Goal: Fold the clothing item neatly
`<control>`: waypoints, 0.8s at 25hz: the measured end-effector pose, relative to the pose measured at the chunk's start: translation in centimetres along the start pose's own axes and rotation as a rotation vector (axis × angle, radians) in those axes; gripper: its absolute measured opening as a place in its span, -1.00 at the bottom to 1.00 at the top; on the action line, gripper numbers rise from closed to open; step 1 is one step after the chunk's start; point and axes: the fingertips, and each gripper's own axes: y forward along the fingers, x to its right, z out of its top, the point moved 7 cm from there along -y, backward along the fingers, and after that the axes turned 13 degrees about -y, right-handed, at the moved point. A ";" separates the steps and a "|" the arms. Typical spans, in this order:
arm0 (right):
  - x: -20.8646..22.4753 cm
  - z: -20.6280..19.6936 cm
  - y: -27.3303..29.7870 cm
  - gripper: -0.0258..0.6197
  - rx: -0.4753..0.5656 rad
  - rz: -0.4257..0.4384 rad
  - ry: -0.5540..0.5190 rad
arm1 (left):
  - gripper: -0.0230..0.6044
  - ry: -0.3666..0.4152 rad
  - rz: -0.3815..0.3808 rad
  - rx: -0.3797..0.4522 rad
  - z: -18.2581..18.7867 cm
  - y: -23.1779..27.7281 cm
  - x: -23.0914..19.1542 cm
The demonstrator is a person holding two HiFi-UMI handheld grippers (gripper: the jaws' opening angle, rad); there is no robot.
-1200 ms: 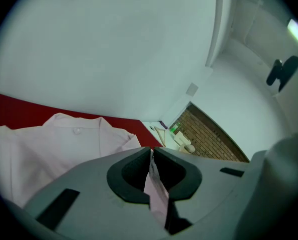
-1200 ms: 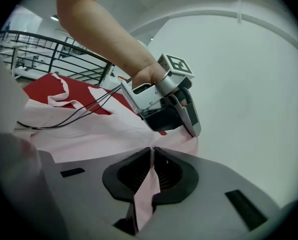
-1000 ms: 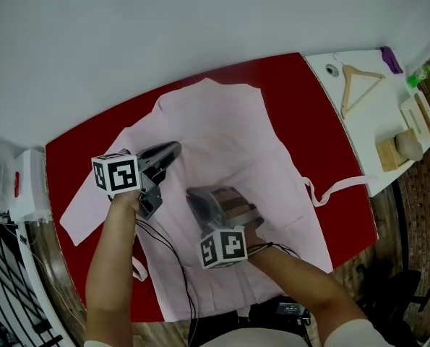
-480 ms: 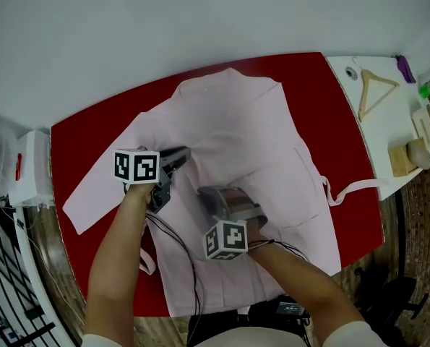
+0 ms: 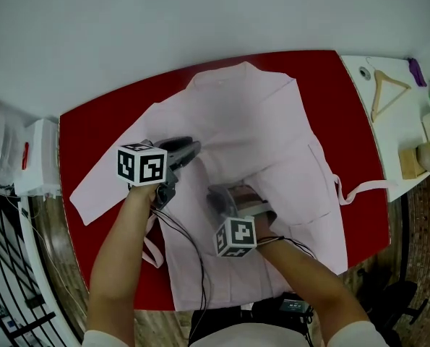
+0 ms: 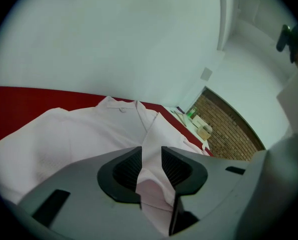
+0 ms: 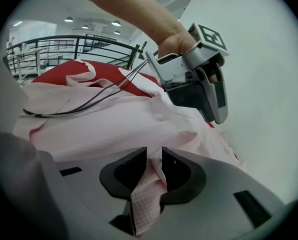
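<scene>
Both sets of jaws have just been opening over the pink garment [image 5: 258, 121] spread on the red tabletop [image 5: 92, 132]. The left gripper [image 6: 151, 164] is released, with a fold loose between its pads, and the right gripper [image 7: 155, 170], parted less, seems to be letting go too. So this fold is probably laid; the arms [image 5: 121, 259] hide its edge.

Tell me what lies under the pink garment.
The pink garment is spread on a red table, which shows bare to its left, beyond it and to its right. The tabletop directly beneath the cloth is covered, so anything lying there cannot be seen.
</scene>
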 end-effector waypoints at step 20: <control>2.2 0.1 -0.3 -0.65 -0.056 -0.154 0.267 | -0.55 0.634 0.273 -0.292 -4.5 0.7 -1.5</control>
